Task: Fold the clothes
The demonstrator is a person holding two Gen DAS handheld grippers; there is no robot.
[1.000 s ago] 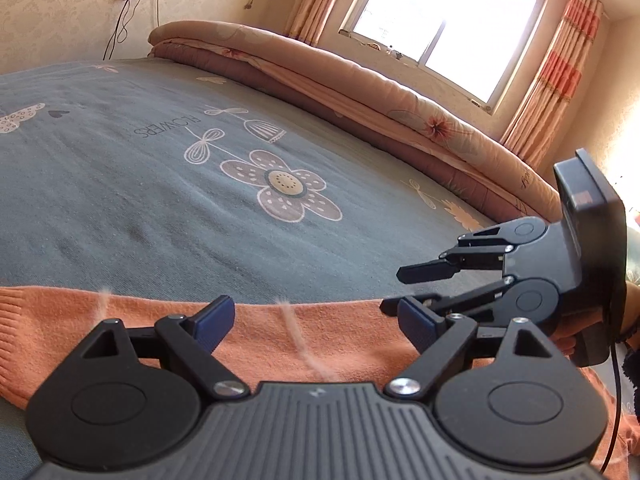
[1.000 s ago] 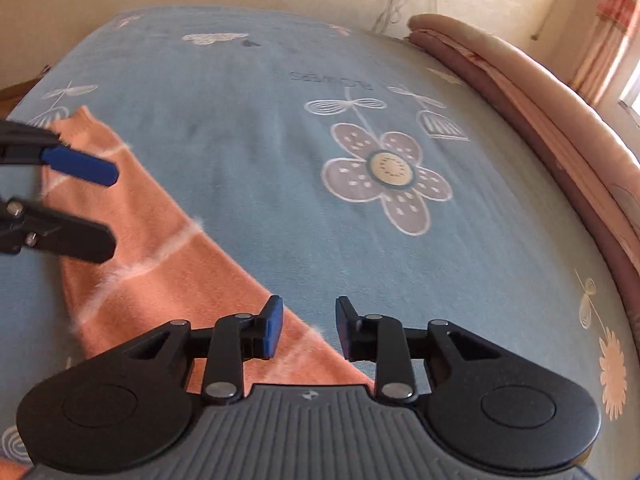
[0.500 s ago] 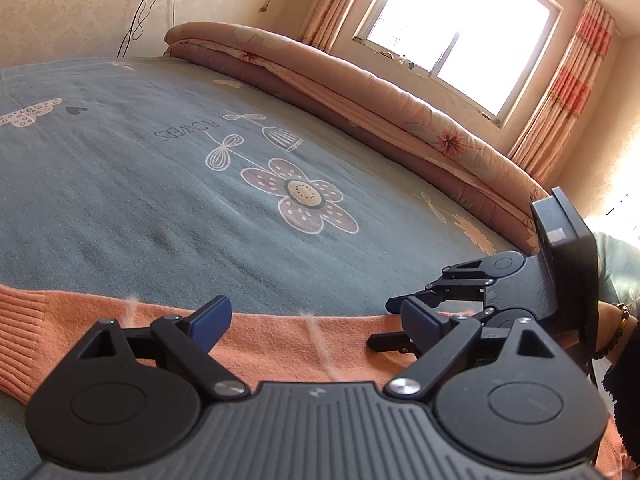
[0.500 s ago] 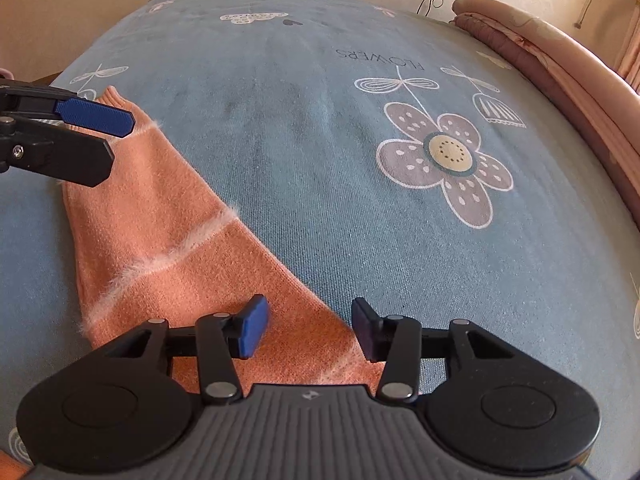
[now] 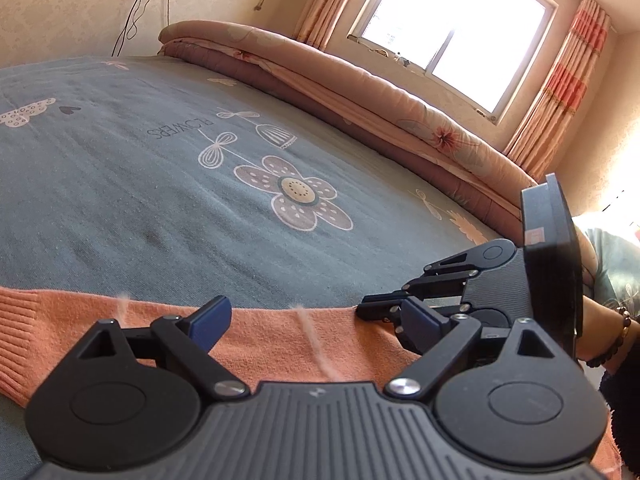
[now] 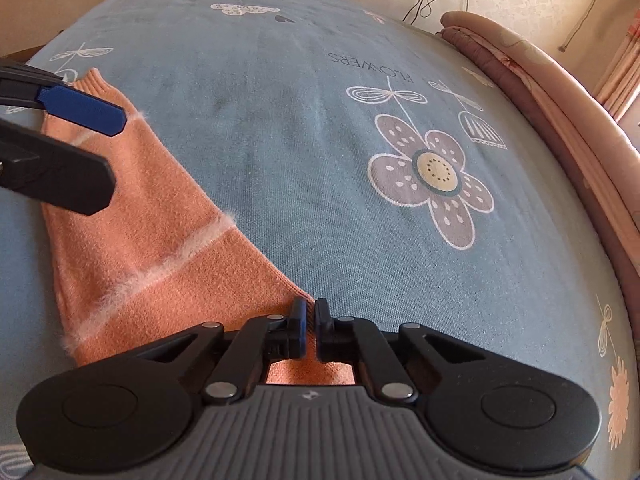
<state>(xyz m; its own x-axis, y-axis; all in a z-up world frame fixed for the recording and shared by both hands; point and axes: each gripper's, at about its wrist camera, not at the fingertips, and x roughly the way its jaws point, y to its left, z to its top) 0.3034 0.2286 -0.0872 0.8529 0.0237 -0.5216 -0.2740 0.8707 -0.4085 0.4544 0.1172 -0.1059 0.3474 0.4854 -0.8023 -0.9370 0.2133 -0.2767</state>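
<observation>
My right tool (image 6: 308, 316) has just pinched the orange sweater's (image 6: 160, 232) far edge on the bed (image 6: 304, 128); my left tool (image 5: 312, 320) gapes wide above it.

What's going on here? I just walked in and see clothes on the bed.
A person is folding an orange sweater spread on the blue bedsheet, with a hand-held gripper in each hand. The right hand-held gripper has just closed and is pinching the sweater's edge. The left hand-held gripper hangs open over the sleeve, gripping nothing.
</observation>
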